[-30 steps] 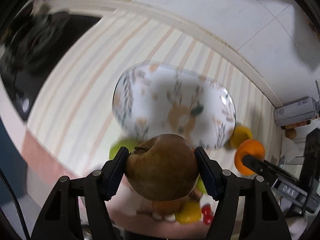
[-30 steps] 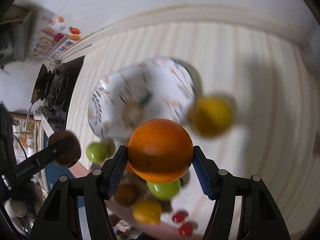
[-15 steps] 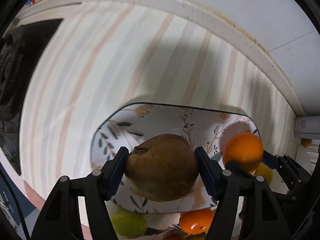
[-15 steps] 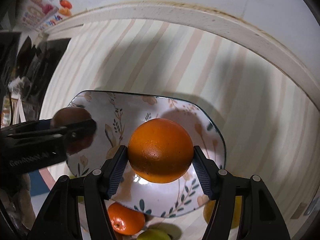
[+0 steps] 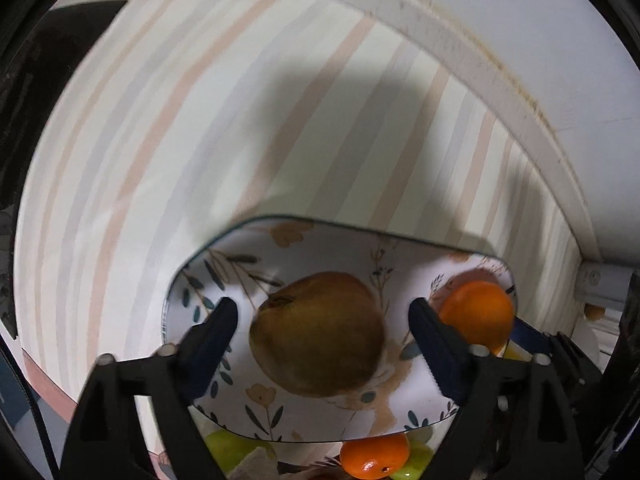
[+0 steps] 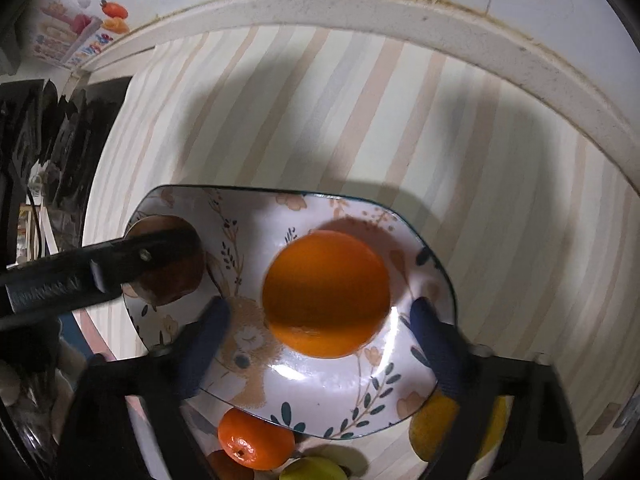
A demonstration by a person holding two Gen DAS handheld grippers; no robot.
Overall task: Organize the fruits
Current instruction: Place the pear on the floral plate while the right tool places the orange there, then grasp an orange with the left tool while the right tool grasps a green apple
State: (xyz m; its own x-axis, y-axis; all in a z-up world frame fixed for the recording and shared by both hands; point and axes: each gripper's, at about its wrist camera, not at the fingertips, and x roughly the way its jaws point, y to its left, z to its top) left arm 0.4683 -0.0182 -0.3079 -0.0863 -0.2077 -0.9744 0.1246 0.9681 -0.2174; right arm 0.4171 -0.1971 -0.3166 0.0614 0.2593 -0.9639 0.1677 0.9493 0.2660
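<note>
A floral plate (image 5: 320, 240) (image 6: 256, 208) lies on the striped tabletop. A brown pear-like fruit (image 5: 316, 332) rests on it between the spread fingers of my left gripper (image 5: 322, 332), which is open and not touching it. A large orange (image 6: 326, 294) sits on the plate between the spread fingers of my right gripper (image 6: 320, 328), also open. The orange shows at the right of the left wrist view (image 5: 478, 312). The brown fruit (image 6: 176, 276) shows at the plate's left in the right wrist view, partly behind the left gripper's finger.
Below the plate's near edge lie a small tangerine (image 6: 256, 444) (image 5: 376, 454), green fruits (image 5: 228, 448) (image 6: 312, 470) and a yellow fruit (image 6: 436, 428). A black hob (image 6: 80, 128) is at the left. A white raised edge (image 6: 400, 24) borders the far side.
Both grippers have opened and let go of their fruit. The brown fruit and the orange now rest on the plate. Both grippers moved in over the plate beforehand.
</note>
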